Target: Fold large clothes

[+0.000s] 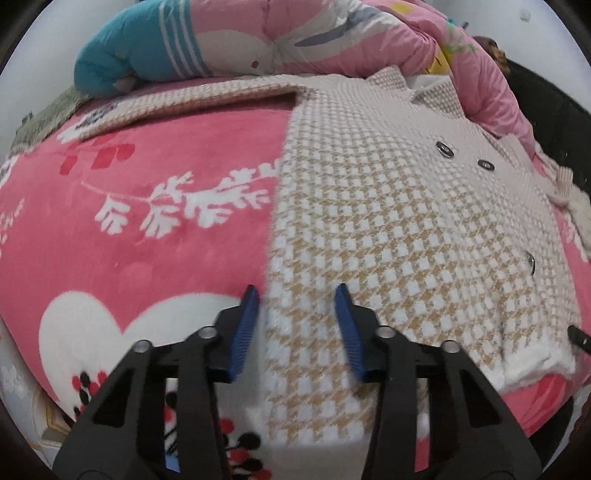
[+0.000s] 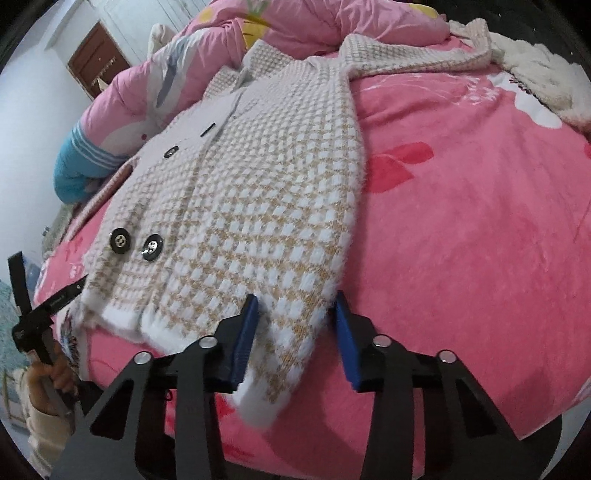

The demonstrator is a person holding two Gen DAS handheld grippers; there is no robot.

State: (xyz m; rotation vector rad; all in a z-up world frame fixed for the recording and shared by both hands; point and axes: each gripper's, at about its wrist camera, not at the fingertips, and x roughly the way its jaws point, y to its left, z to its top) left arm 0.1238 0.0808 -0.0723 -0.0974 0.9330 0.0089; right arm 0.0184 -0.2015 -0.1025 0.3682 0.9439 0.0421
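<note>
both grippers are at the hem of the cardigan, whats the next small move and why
Probably close both on the hem. The cardigan lies flat and spread on the pink blanket, and each gripper, left and right, has open jaws straddling a bottom corner of the knit with fabric between the pads. Neither grips yet, so pinching comes before any lift toward the collar.

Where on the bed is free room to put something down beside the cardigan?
Bare pink blanket lies right of the cardigan, below its sleeve; also left of it. The head end is crowded with the quilt.
</note>
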